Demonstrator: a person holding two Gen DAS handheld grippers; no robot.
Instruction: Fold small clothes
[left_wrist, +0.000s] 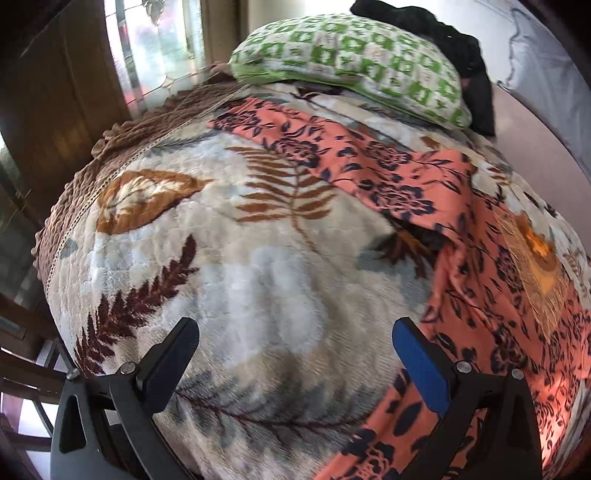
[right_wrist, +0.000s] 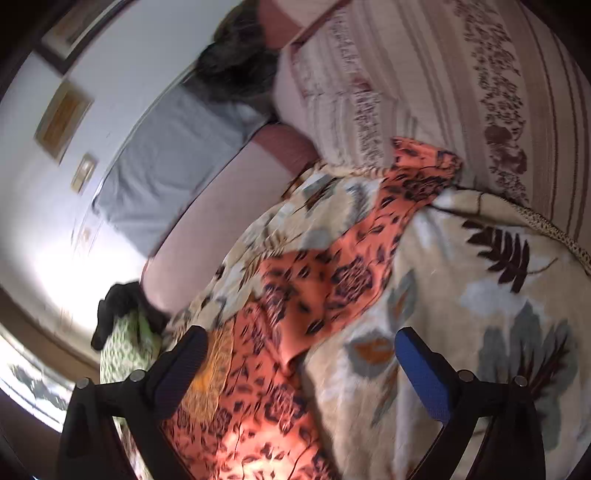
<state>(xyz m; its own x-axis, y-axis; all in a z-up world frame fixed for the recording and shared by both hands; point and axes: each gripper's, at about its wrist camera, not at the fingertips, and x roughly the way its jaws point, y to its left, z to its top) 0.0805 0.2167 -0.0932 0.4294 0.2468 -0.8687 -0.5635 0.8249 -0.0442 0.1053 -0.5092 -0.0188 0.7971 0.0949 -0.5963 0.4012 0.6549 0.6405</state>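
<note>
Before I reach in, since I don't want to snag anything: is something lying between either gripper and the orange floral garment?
Nothing visible does. The orange floral garment lies open on the leaf-print blanket; both the left hand-held gripper and right hand-held gripper are open above it.

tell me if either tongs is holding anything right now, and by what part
Nothing is held. The left tongs and right tongs are both open above the leaf-print fleece blanket, apart from the coral floral-print cloth garment.
</note>
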